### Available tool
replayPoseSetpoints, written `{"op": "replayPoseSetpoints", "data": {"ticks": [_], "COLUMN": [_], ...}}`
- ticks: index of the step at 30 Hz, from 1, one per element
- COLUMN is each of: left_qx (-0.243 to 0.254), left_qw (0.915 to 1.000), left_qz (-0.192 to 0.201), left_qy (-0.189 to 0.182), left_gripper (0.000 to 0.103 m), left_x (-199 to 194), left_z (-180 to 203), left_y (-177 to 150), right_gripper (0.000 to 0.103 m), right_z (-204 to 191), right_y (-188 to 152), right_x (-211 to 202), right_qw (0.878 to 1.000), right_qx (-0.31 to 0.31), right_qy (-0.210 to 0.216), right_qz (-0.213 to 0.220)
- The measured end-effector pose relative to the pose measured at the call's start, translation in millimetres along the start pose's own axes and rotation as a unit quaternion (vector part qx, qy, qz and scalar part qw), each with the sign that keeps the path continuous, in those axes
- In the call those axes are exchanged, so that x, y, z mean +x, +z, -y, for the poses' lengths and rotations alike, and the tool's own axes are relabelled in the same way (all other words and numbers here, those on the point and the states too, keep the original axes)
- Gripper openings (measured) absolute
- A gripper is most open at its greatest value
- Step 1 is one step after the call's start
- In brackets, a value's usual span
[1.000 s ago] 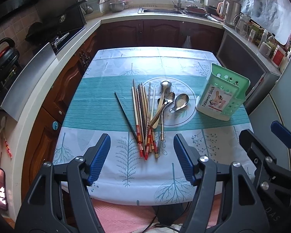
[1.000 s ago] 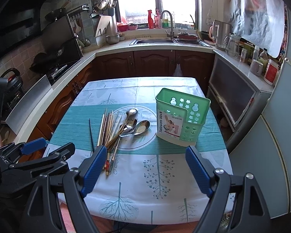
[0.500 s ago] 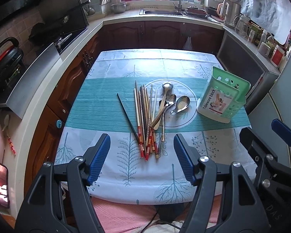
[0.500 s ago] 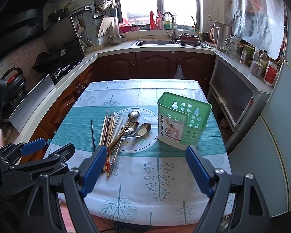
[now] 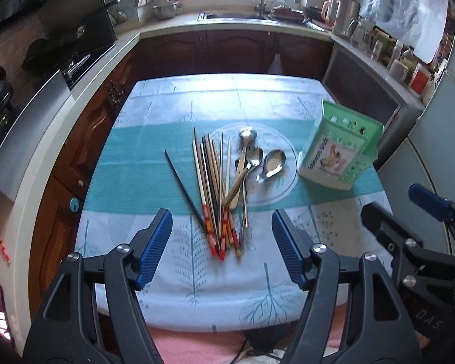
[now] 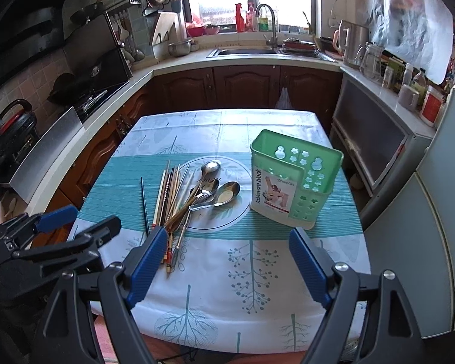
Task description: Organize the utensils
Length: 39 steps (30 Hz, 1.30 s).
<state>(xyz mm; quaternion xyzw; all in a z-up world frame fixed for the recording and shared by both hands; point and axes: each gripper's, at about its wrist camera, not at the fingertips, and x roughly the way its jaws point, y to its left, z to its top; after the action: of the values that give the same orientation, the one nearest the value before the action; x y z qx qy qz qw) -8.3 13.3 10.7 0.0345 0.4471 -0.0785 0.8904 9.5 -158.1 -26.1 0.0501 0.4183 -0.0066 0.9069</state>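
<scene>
Ahead of the left gripper's released jaws lay chopsticks, lengthwise; right gripper released, offset rightward

Spoons: polished metal. Holder: glossy green plastic. Chopsticks: wood-like, some lacquered. Tablecloth: smooth, printed. Pads: ribbed blue.

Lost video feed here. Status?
Left gripper and right gripper open, empty. Chopsticks, spoons loose on table; green holder empty. Nothing blocking.
</scene>
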Motion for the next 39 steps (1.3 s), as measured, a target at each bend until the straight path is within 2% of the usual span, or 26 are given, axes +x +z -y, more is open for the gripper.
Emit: {"op": "replayPoseSetpoints", "data": {"ticks": [3, 8, 11, 20, 26, 31, 35, 39], "left_qx": [-0.006, -0.008, -0.012, 0.01, 0.011, -0.01, -0.033, -0.069], "left_qw": [1.0, 0.9987, 0.9983, 0.9984, 0.9973, 0.9923, 0.9859, 0.9762], "left_qz": [-0.004, -0.046, -0.042, -0.042, -0.06, -0.115, -0.159, -0.199], "left_qy": [0.001, -0.019, -0.038, -0.038, -0.042, -0.045, -0.04, -0.051], "left_gripper": [0.066, 0.066, 0.066, 0.065, 0.048, 0.03, 0.029, 0.028], "left_x": [8, 29, 35, 55, 87, 139, 182, 218], "left_z": [-6, -22, -33, -51, -67, -89, -103, -114], "left_y": [8, 21, 27, 59, 83, 91, 88, 83], "right_gripper": [0.078, 0.07, 0.065, 0.051, 0.049, 0.034, 0.032, 0.027], "right_z": [1, 6, 9, 0, -16, -30, -43, -56], "right_y": [4, 14, 22, 54, 77, 92, 98, 100], "right_x": [9, 29, 39, 76, 104, 146, 190, 228], "right_qw": [1.0, 0.998, 0.997, 0.991, 0.985, 0.975, 0.965, 0.956], "right_qx": [0.002, 0.015, 0.019, 0.021, 0.014, 0.023, 0.042, 0.06], "right_qy": [0.008, 0.035, 0.049, 0.096, 0.128, 0.153, 0.165, 0.173], "right_qz": [-0.011, -0.041, -0.052, -0.093, -0.119, -0.158, -0.198, -0.231]}}
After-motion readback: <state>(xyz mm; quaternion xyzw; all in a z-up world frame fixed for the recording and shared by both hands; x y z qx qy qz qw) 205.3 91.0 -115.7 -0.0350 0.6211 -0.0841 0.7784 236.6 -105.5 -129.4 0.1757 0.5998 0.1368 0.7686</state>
